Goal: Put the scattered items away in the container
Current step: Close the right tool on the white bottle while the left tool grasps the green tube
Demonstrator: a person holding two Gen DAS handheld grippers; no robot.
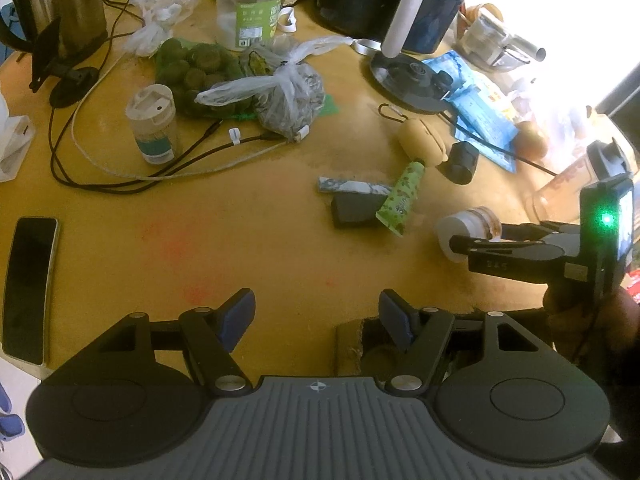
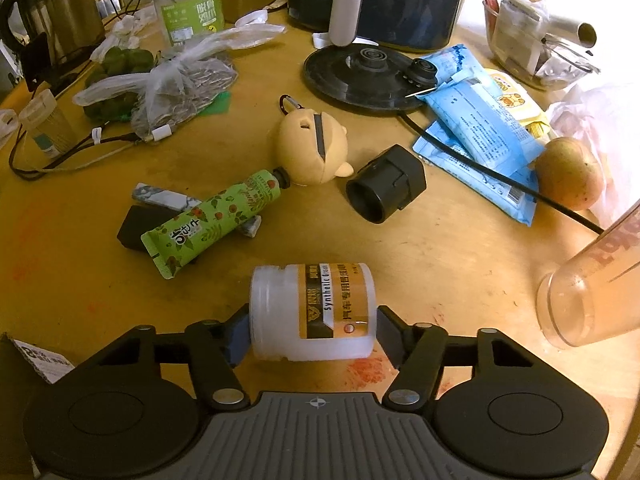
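A white jar with an orange label lies on its side on the yellow table. My right gripper is open, and its fingers bracket the jar's two ends closely. The same jar and right gripper appear in the left wrist view. My left gripper is open and holds nothing; it hovers over the torn edge of a cardboard box. A corner of that box shows at the lower left of the right wrist view. Scattered beyond are a green tube, a black block, a beige plush keychain and a black cylinder.
A kettle base with its cord, blue packets, a round fruit and a clear cup crowd the right. Bags of greens and seeds, cables, a small bottle and a phone lie on the left.
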